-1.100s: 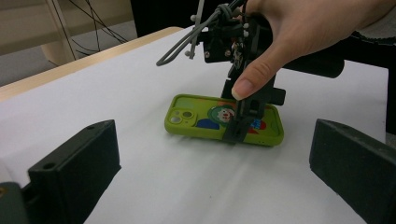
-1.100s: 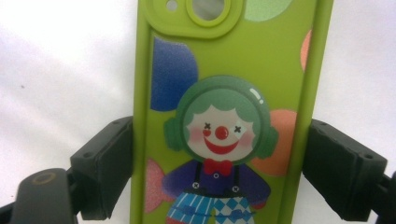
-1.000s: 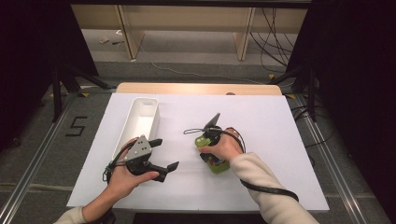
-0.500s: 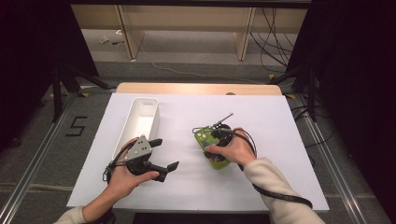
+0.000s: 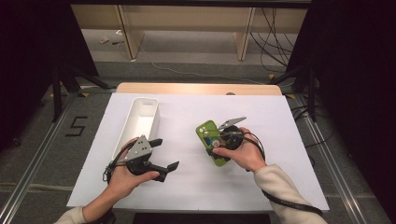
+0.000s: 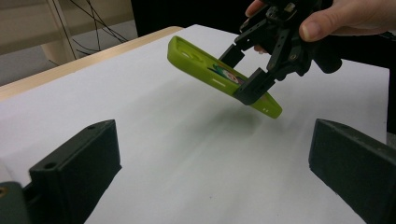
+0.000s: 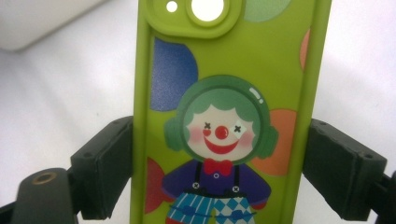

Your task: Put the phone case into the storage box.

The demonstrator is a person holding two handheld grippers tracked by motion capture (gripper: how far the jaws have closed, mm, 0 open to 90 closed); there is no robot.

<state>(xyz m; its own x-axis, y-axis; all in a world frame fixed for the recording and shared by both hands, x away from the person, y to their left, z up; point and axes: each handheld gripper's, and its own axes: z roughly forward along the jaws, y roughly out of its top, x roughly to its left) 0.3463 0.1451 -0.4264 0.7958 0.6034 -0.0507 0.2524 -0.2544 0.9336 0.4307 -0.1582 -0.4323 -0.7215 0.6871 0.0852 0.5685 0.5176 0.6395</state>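
A lime-green phone case (image 5: 206, 130) printed with a clown hangs tilted above the white table, camera cut-out end toward the far side. My right gripper (image 5: 218, 144) is shut on its two long edges, as the right gripper view shows with the case (image 7: 224, 70) between the jaws of the right gripper (image 7: 219, 168). From the left gripper view the case (image 6: 196, 63) floats over its shadow, held by the right gripper (image 6: 250, 70). My left gripper (image 5: 166, 154) rests low at the near left, open and holding nothing, its jaws wide in its own view (image 6: 217, 177).
A long white tray (image 5: 144, 100) lies on the left part of the table, just beyond the left hand. The white table top (image 5: 280, 177) ends in a wooden strip at the far edge. Dark stands and cables surround the table.
The right hand has shifted a little to the right and upward with the case, turning at the wrist. The left hand has stayed put.
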